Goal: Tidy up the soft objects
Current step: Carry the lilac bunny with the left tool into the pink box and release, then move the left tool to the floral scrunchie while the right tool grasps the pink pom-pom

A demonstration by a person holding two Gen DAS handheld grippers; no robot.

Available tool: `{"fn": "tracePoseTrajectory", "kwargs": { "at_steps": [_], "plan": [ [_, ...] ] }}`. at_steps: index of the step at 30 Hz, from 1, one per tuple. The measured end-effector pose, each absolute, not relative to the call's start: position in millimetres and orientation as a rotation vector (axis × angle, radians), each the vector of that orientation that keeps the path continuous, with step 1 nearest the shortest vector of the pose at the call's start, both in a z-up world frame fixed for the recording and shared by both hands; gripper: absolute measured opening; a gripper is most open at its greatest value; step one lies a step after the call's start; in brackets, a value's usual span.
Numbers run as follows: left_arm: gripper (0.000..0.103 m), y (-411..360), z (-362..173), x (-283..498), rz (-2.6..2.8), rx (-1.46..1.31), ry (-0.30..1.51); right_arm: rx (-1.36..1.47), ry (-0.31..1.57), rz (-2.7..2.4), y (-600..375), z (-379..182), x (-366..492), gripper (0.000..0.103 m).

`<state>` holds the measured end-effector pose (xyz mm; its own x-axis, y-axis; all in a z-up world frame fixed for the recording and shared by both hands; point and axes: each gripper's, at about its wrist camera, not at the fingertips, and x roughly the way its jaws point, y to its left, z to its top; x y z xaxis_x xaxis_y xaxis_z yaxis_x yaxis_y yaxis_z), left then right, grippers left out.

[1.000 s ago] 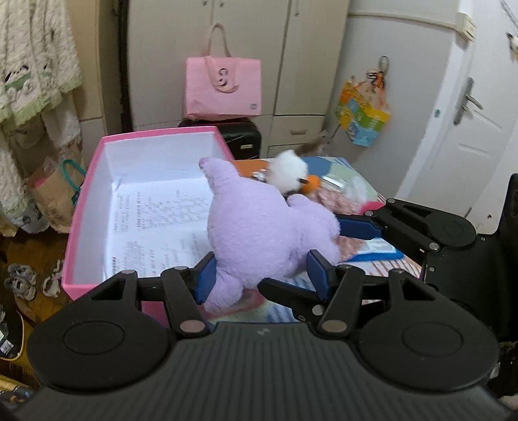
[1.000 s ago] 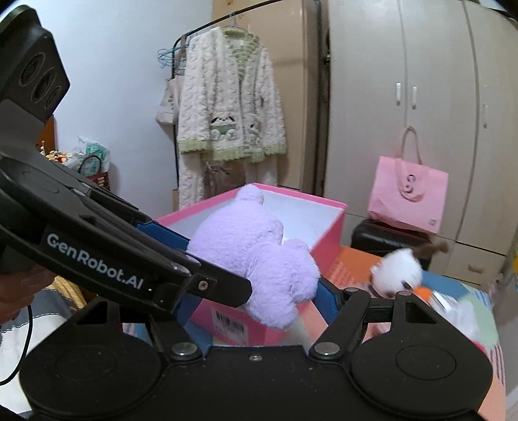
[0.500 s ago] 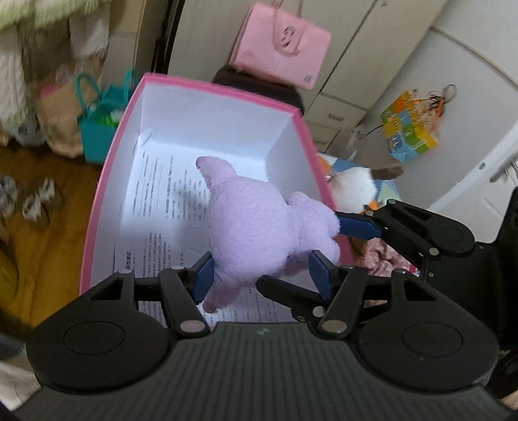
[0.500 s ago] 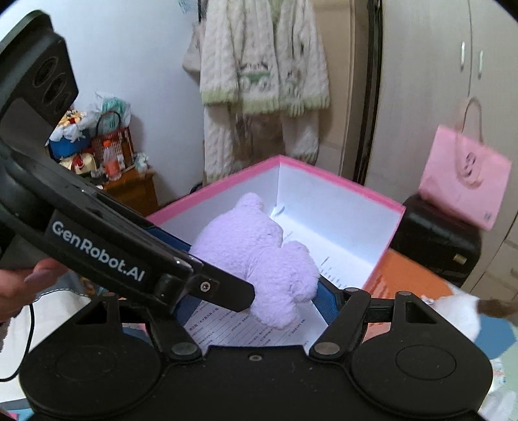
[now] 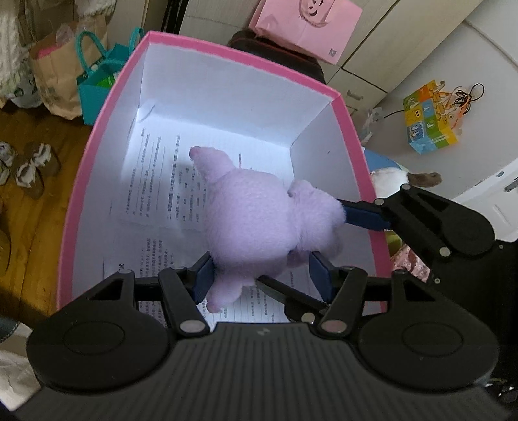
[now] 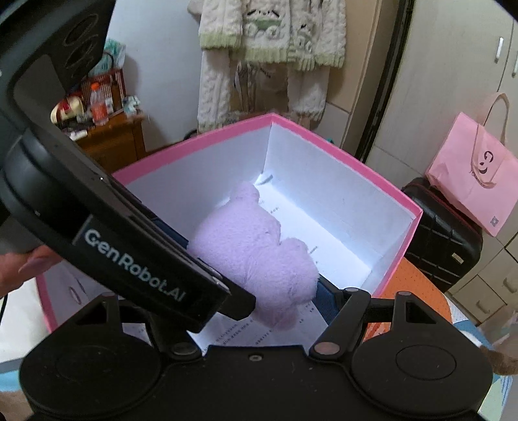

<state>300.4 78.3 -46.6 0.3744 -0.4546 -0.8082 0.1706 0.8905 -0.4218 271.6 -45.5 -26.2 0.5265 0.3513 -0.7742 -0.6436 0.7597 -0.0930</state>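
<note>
A purple plush toy (image 5: 255, 213) hangs low inside a pink box (image 5: 226, 55) with white walls, just above printed paper sheets (image 5: 155, 181) on the box floor. My left gripper (image 5: 260, 275) is shut on the toy's near end, a blue pad on each side. In the left wrist view, one blue finger (image 5: 362, 217) of my right gripper presses the toy's right side. In the right wrist view my right gripper (image 6: 259, 294) is shut on the purple plush toy (image 6: 255, 246); its left finger is hidden behind the left gripper's black housing (image 6: 129, 246).
A white plush with a brown ear (image 5: 391, 181) lies right of the box on the table. Beyond stand a pink bag (image 5: 307, 26) on a black suitcase (image 6: 440, 239), a teal bag (image 5: 97, 87), a hanging cardigan (image 6: 259, 48) and a wooden nightstand (image 6: 110, 139). Slippers (image 5: 29, 168) lie on the floor.
Both grippers carried the purple plush toy from over the table's edge leftward across the box wall and down into the box. Both views have tipped downward.
</note>
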Motion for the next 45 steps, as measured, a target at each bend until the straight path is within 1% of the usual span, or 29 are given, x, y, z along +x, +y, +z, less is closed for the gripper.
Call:
{"fn": "tracePoseTrajectory", "kwargs": {
  "at_steps": [4, 7, 13, 30, 38, 45],
  "plan": [
    [0.06, 78.5, -50.8, 301.4, -0.41, -0.278, 1.136, -0.428, 0.834, 0.609, -40.6, -28.9, 271.8, 0.078],
    [0.062, 79.0, -50.6, 301.0, -0.399, -0.258, 1.134, -0.442, 0.843, 0.607, -38.2, -31.2, 273.6, 0.078],
    [0.07, 81.9, -40.7, 290.9, -0.378, -0.206, 1.083, -0.441, 0.834, 0.609, -39.1, -30.1, 272.3, 0.078],
    [0.072, 90.8, 16.1, 234.1, -0.434, -0.117, 0.913, -0.406, 0.75, 0.61, -56.2, 5.2, 231.6, 0.079],
    [0.073, 85.4, 30.6, 206.3, -0.508, -0.146, 0.936, -0.375, 0.71, 0.642, -71.6, 29.1, 196.7, 0.079],
    [0.074, 77.6, 50.7, 172.5, -0.544, -0.118, 0.876, -0.361, 0.684, 0.639, -99.7, 46.5, 163.6, 0.079]
  ]
}}
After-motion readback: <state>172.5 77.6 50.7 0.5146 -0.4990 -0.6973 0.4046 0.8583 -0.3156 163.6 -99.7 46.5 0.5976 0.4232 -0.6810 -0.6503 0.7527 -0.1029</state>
